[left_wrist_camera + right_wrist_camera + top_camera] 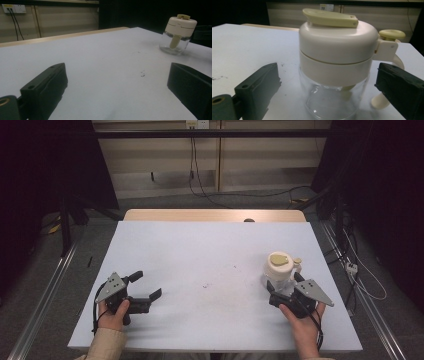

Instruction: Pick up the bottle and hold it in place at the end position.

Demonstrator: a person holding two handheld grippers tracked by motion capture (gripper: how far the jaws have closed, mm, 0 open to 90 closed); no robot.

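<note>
High view: the jar (279,270) stands upright at right of centre on the table (210,255), with the right gripper (285,287) just below it, jaws open on either side. The left gripper (145,286) sits at lower left, jaws open, holding nothing.

Left gripper view: the jar (178,35) is far off at upper right, with bare table between.

Right gripper view: the jar (337,62) stands mid-frame between the spread jaws, untouched. A good grip would close squarely on the glass below the lid (337,37), clear of the spoon handle (392,35) at right, which could foul the right jaw.

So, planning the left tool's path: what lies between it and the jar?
Nothing but bare white tabletop with a few faint dark specks, seen in the high view, between the left tool and the glass jar.
</note>
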